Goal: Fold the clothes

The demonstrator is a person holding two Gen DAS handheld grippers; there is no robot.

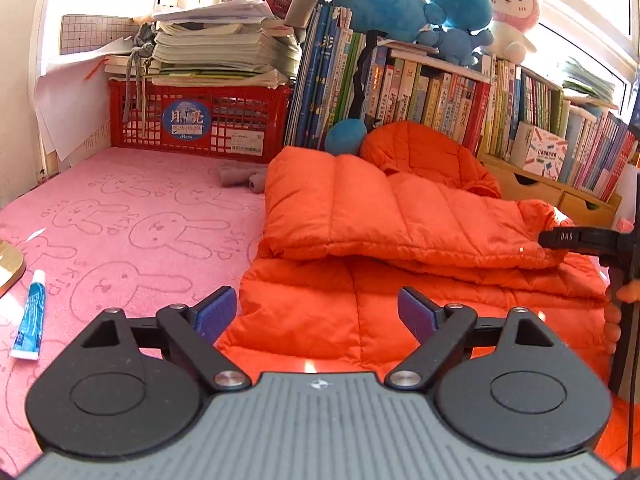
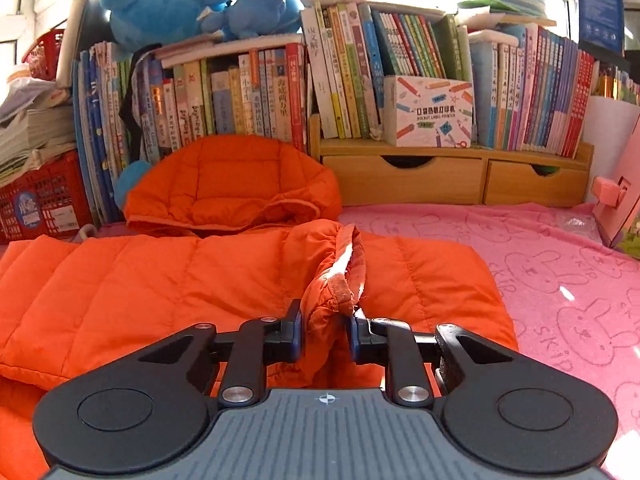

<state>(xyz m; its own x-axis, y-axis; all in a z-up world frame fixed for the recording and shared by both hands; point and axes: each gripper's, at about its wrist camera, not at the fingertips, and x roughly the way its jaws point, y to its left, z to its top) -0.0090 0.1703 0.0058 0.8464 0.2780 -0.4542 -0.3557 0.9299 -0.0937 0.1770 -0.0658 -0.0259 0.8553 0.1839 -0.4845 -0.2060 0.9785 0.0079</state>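
right hand-held gripper (image 2: 323,334) pinches orange jacket (image 2: 160,280) cuff; left hand-held gripper (image 1: 318,312) spread.

The red basket (image 1: 200,120) carries a round blue sticker (image 1: 187,119) reading "Moon". "SKIP" repeats across the pink bunny cloth (image 1: 132,216). "POCKET LABEL PRINTER" stands on the pencil-patterned box (image 2: 432,114) — "DAS" on the right gripper's finger (image 1: 566,237).

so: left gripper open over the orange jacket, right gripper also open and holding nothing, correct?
Not quite. The left gripper is open over the orange jacket, but the right gripper is not open: the right wrist view shows its jaws closed on the jacket's sleeve cuff.
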